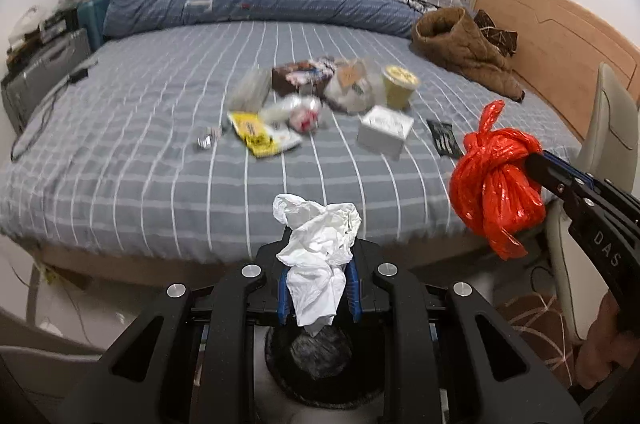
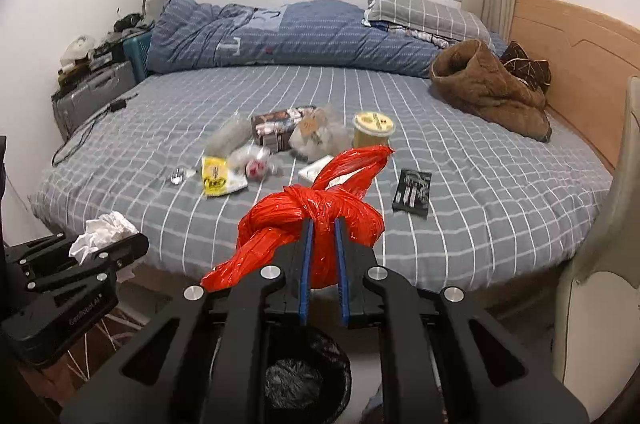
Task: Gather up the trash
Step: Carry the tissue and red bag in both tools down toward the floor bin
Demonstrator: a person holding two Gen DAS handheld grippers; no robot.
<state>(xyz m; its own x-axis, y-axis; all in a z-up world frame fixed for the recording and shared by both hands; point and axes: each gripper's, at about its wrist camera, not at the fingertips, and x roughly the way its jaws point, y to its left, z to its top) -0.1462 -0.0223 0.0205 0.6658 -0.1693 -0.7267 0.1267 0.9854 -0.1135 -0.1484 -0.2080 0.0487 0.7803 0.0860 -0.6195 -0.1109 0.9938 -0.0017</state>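
Left tongs (image 1: pixel 318 260) pinch a crumpled white tissue (image 1: pixel 318 248), which stands roughly upright between the blue pads, its long axis running up out of the jaws, held off the bed (image 1: pixel 160 152) above a black-lined bin (image 1: pixel 320 364). Right tongs (image 2: pixel 322 244) are pressed on a knotted red plastic bag (image 2: pixel 316 220), tail pointing up and right toward the litter (image 2: pixel 280 140) mid-bed.

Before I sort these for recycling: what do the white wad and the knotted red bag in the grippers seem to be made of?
White wad: looks like tissue or soft paper, matte, with soft crumpled folds; thin cloth is possible. Red bag: thin plastic film, glossy, with shiny highlights along the fine creases and a tight twisted knot.
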